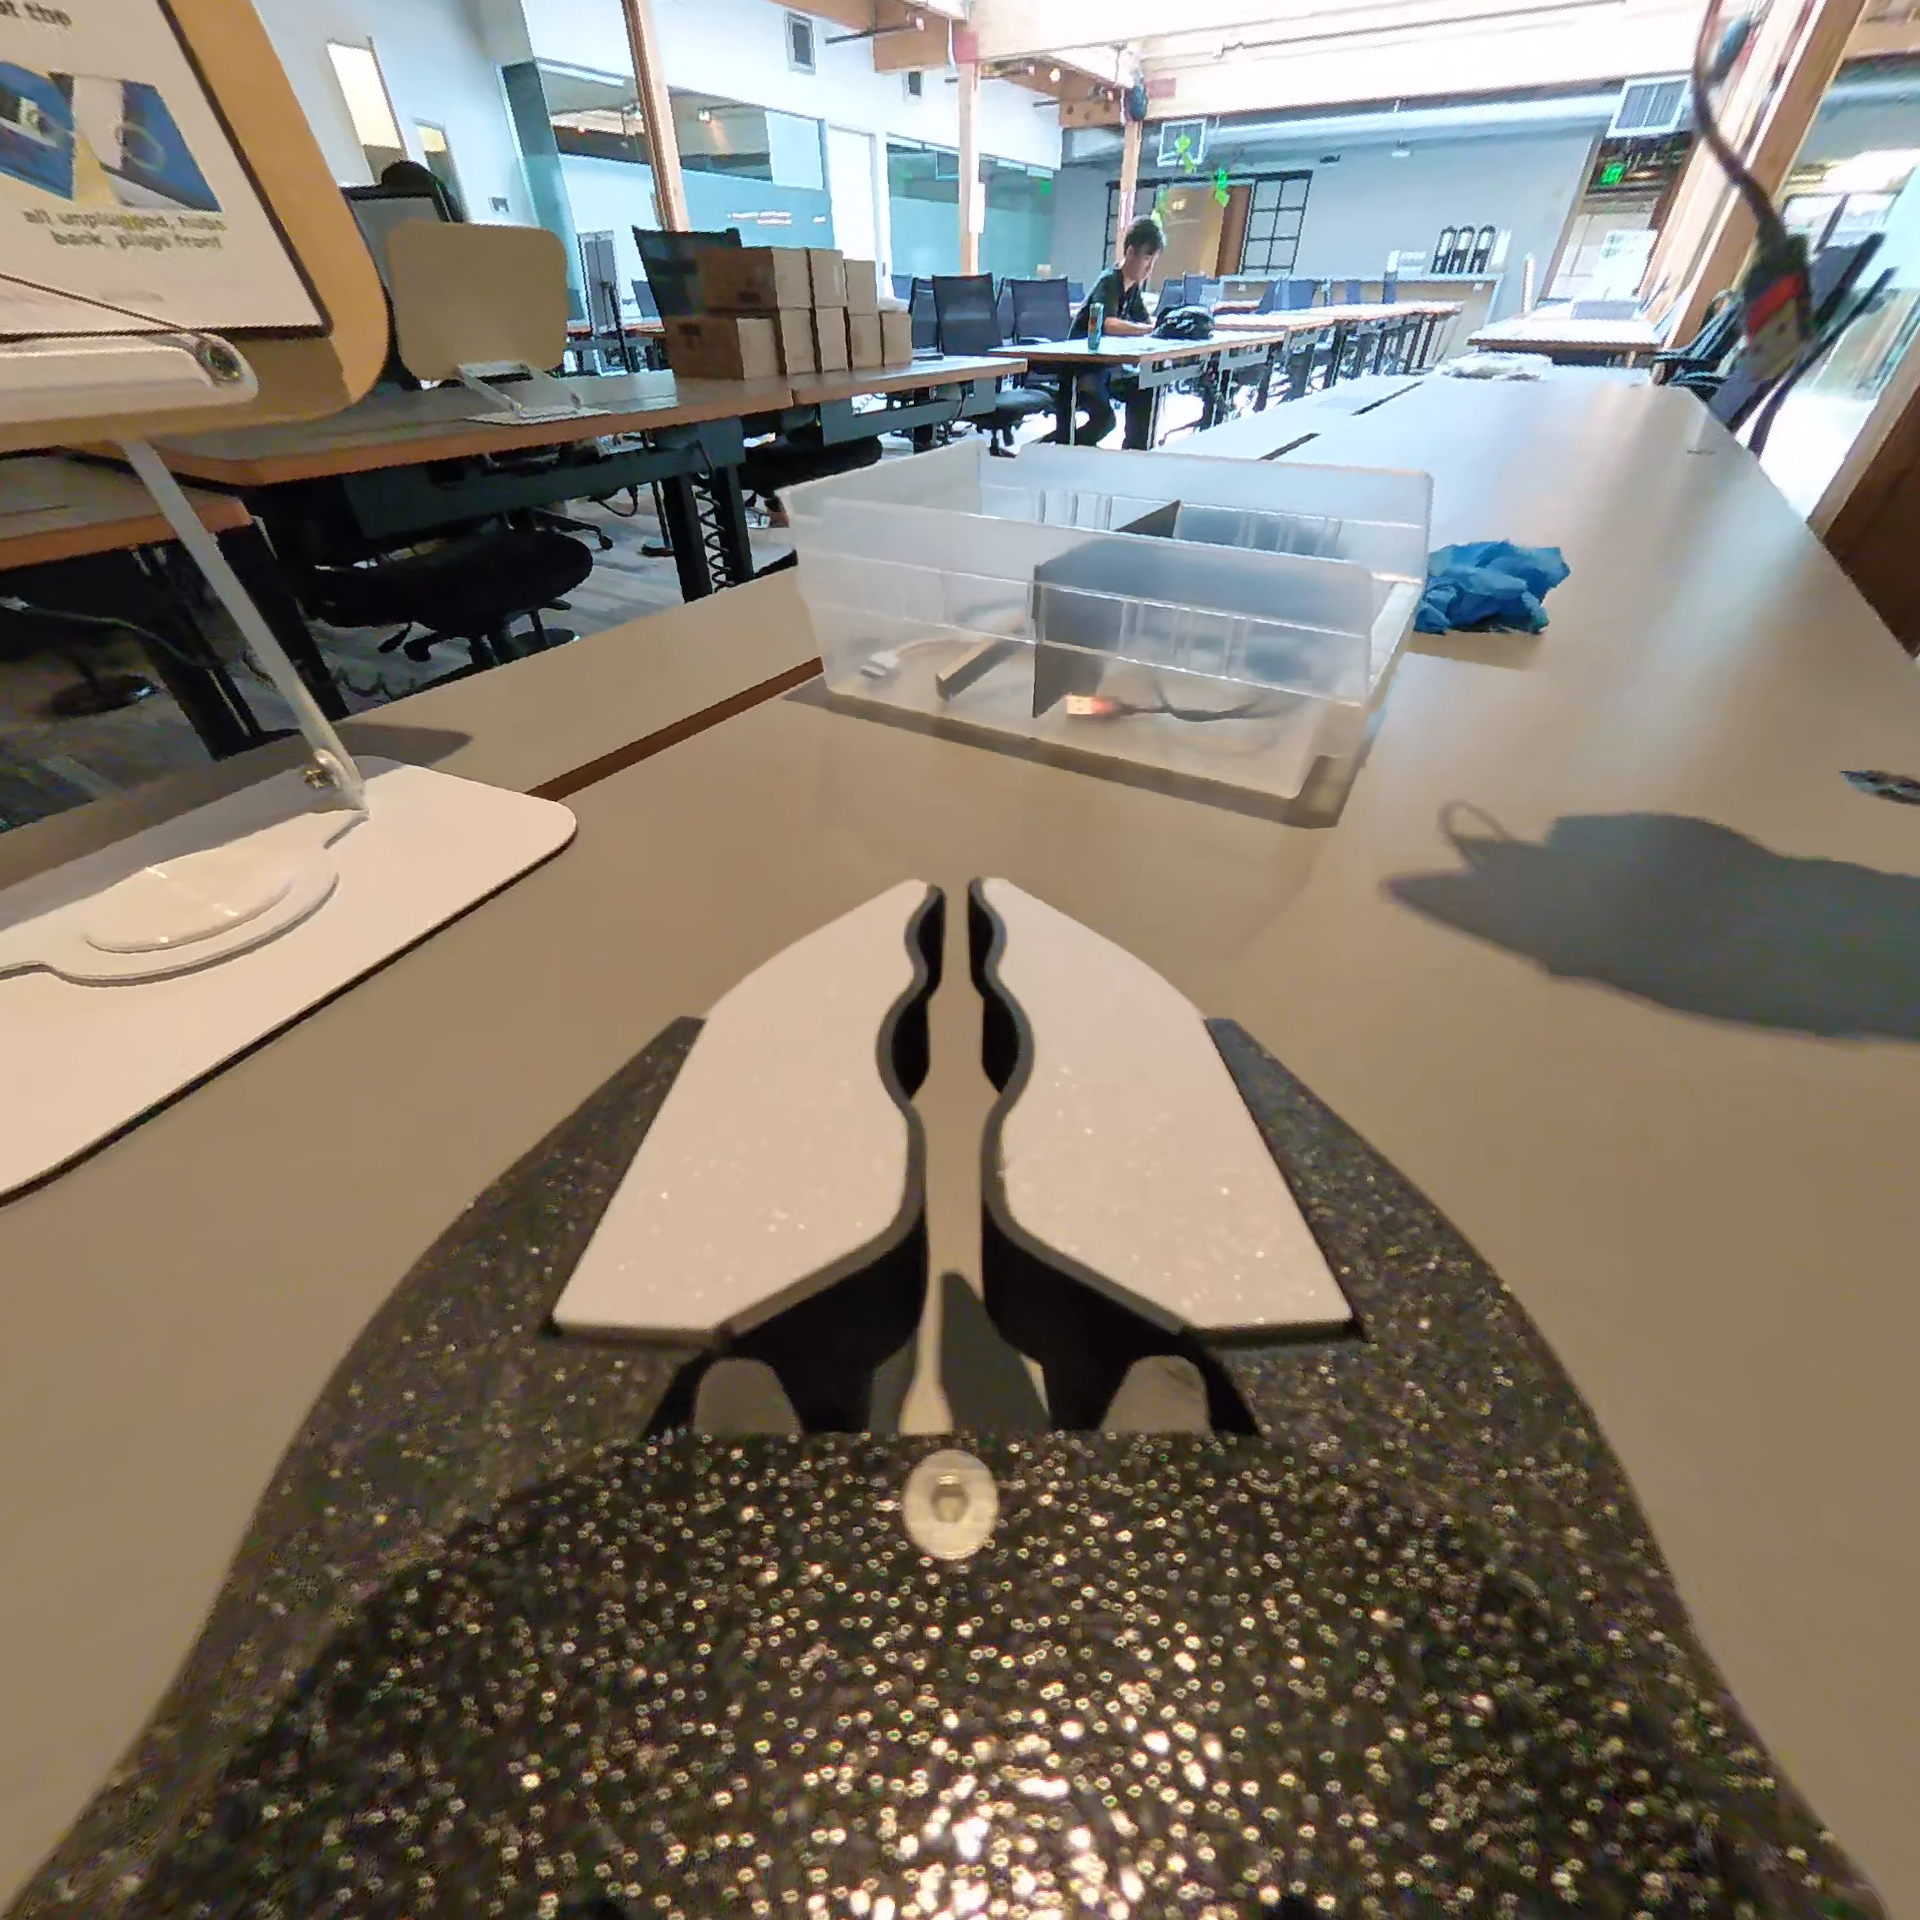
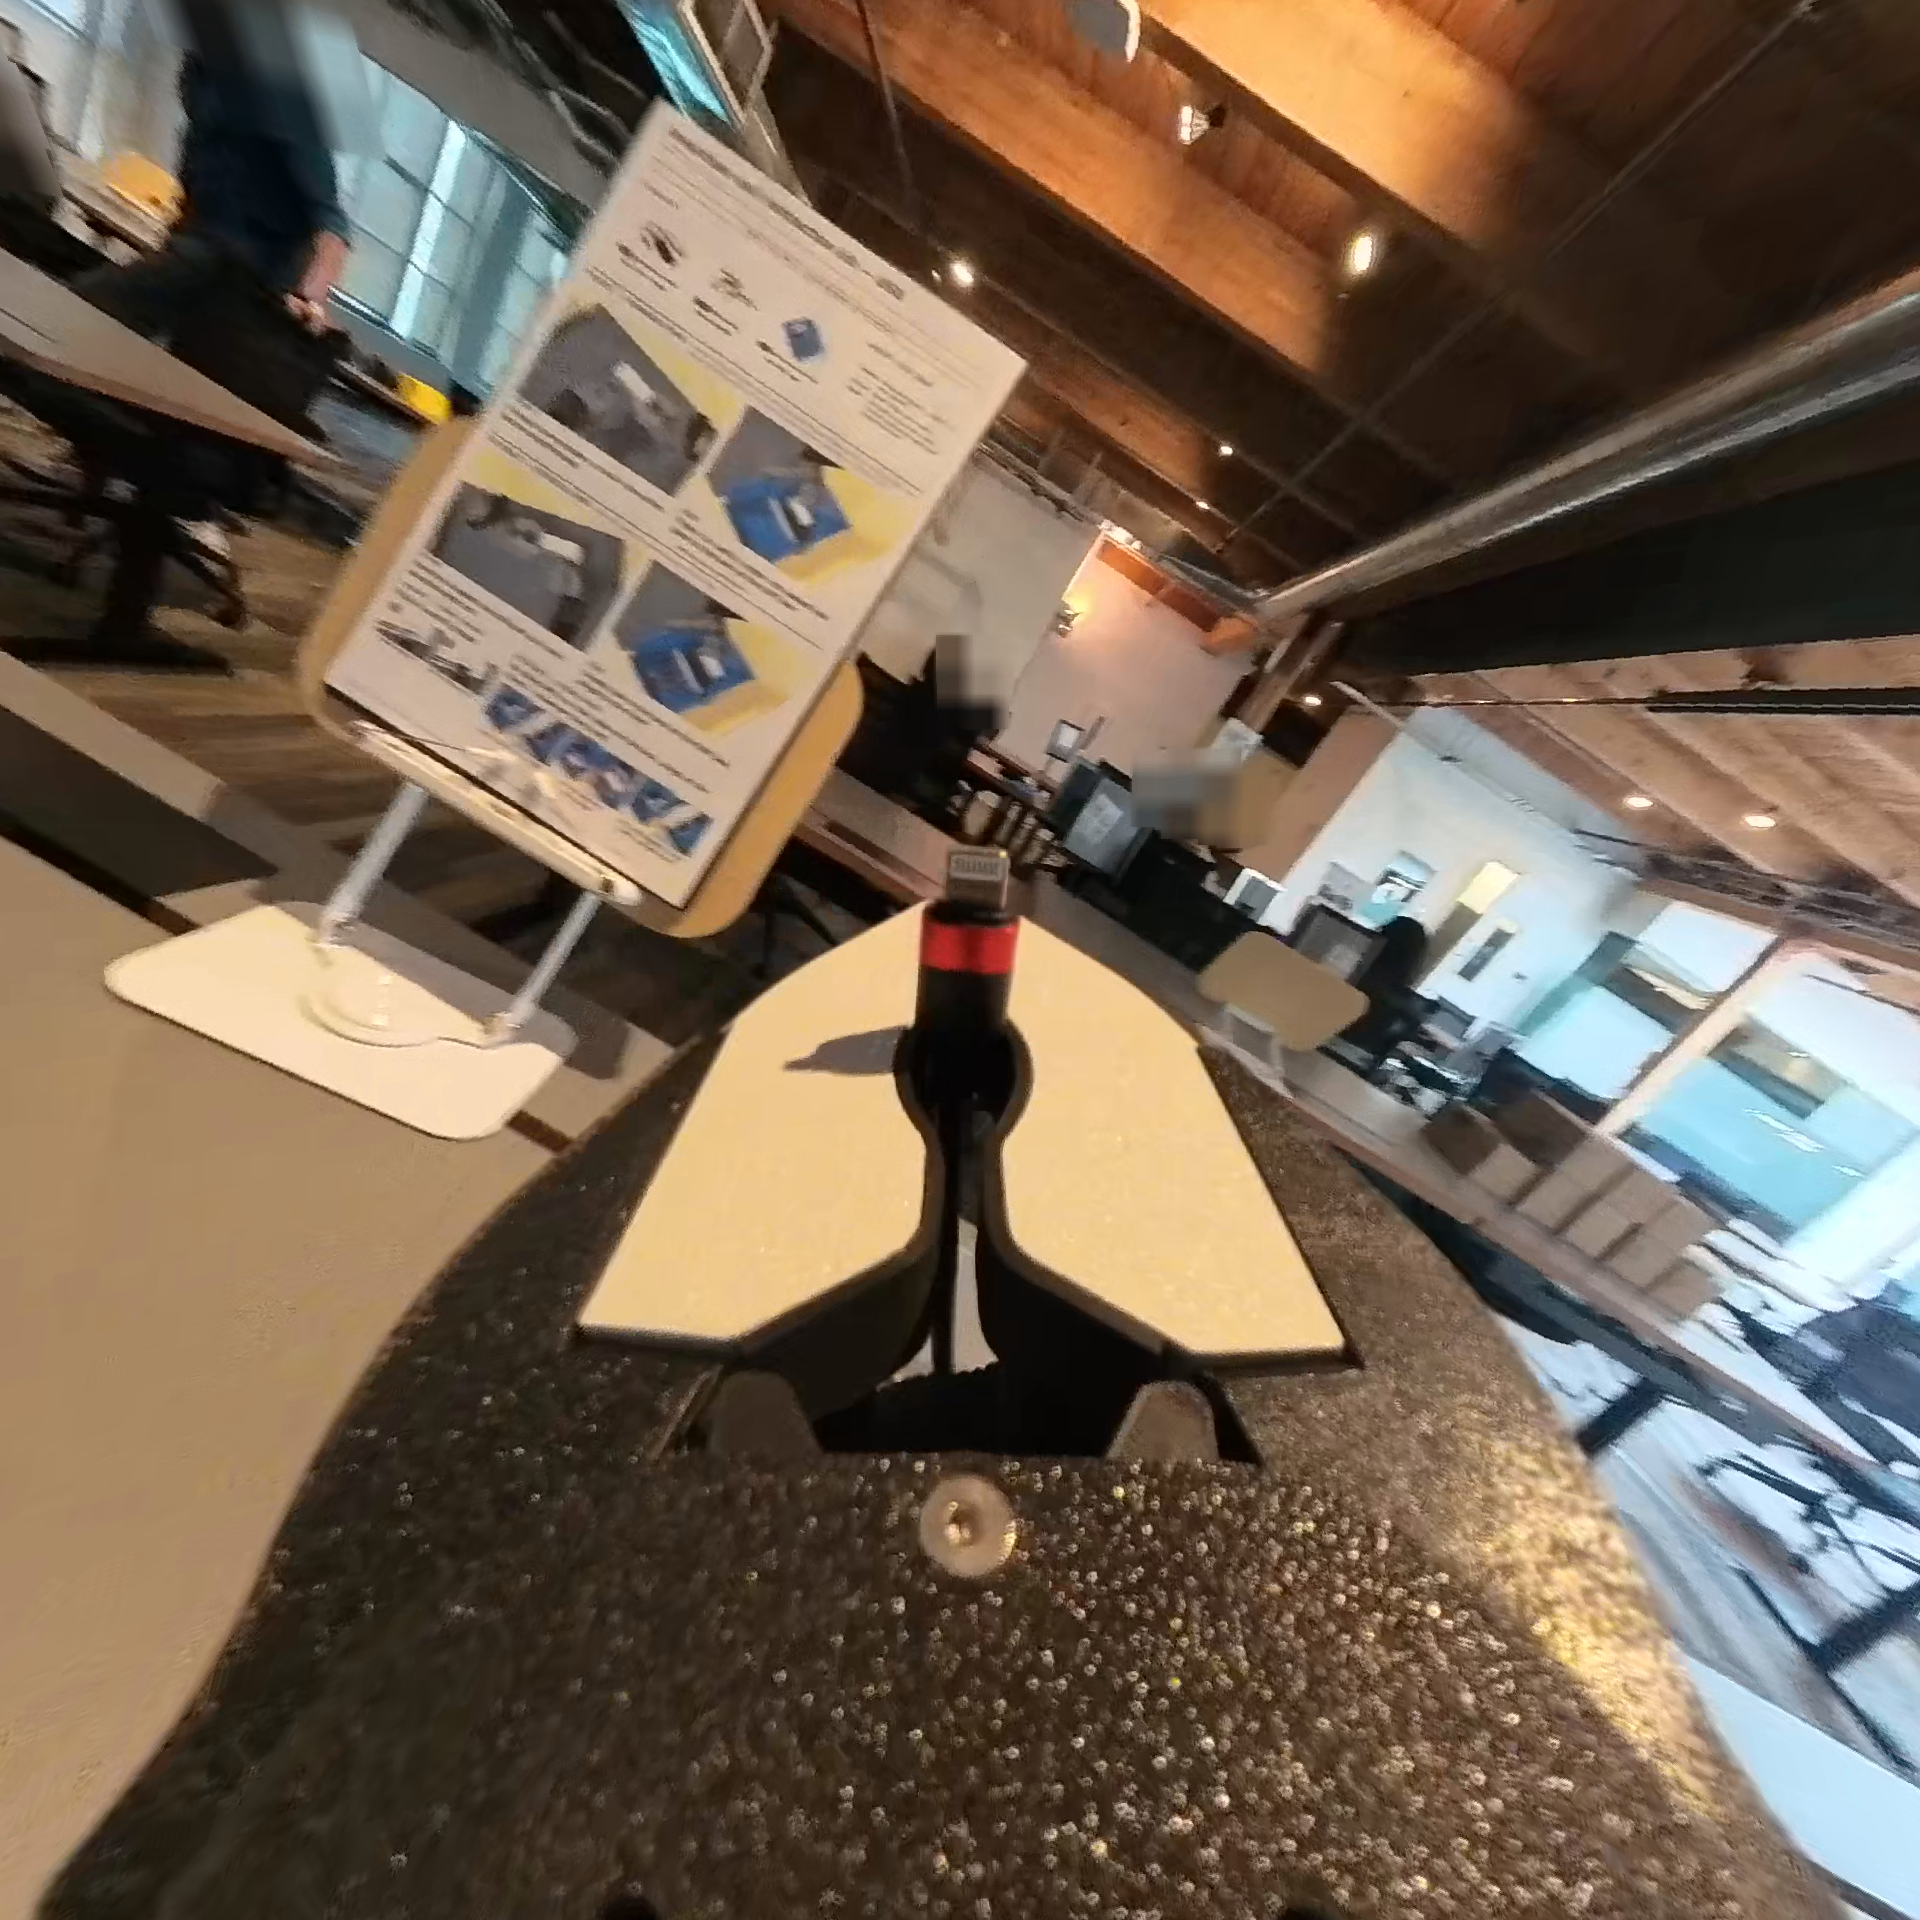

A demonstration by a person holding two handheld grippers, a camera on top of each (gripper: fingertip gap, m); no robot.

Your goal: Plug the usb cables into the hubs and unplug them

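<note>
The right gripper is clamped on a cable plug with a red collar, its metal tip poking past the fingertips and aimed up and away from the bin. The left gripper holds nothing, jaws nearly together, low over the table in front of the bin. Inside the bin lie a white plug, a second plug and what may be a hub; the clear wall blurs it. The risk I see: the plug is held far back on a round collar, so it could twist in the grip and meet a port skewed, and the trailing cable could snag.
</note>
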